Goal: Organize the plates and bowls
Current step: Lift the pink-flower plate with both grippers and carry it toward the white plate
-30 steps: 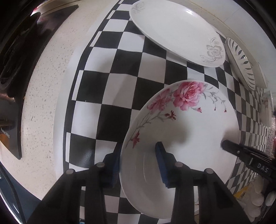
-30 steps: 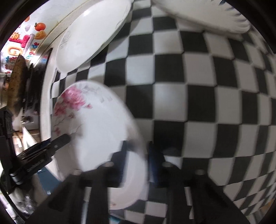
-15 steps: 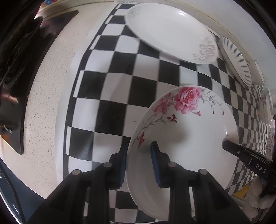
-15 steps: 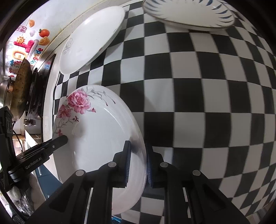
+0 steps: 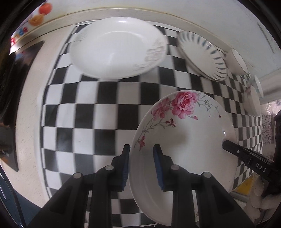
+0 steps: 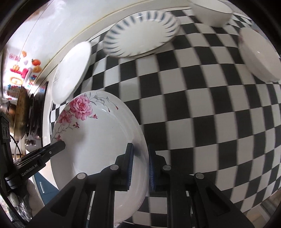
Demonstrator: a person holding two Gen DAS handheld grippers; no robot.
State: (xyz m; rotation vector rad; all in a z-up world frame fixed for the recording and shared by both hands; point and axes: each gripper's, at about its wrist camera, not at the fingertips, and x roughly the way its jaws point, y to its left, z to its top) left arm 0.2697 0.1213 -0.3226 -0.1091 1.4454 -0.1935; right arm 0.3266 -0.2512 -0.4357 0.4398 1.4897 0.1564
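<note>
A white plate with pink roses (image 5: 186,140) is held between both grippers above the checkered cloth; it also shows in the right wrist view (image 6: 98,143). My left gripper (image 5: 141,163) is shut on its left rim. My right gripper (image 6: 140,163) is shut on its right rim. A large white plate with a grey flower print (image 5: 117,47) lies at the back left. A blue-striped plate (image 5: 202,54) lies to its right, also in the right wrist view (image 6: 140,33).
White bowls (image 6: 210,10) (image 6: 258,54) stand at the back right of the black-and-white checkered cloth (image 6: 202,108). A dark stovetop with a pan (image 6: 22,112) lies to the left. The wall (image 5: 175,12) runs along the back.
Both grippers have carried the rose plate up and toward the back of the counter; the back plates and the wall now show closer.
</note>
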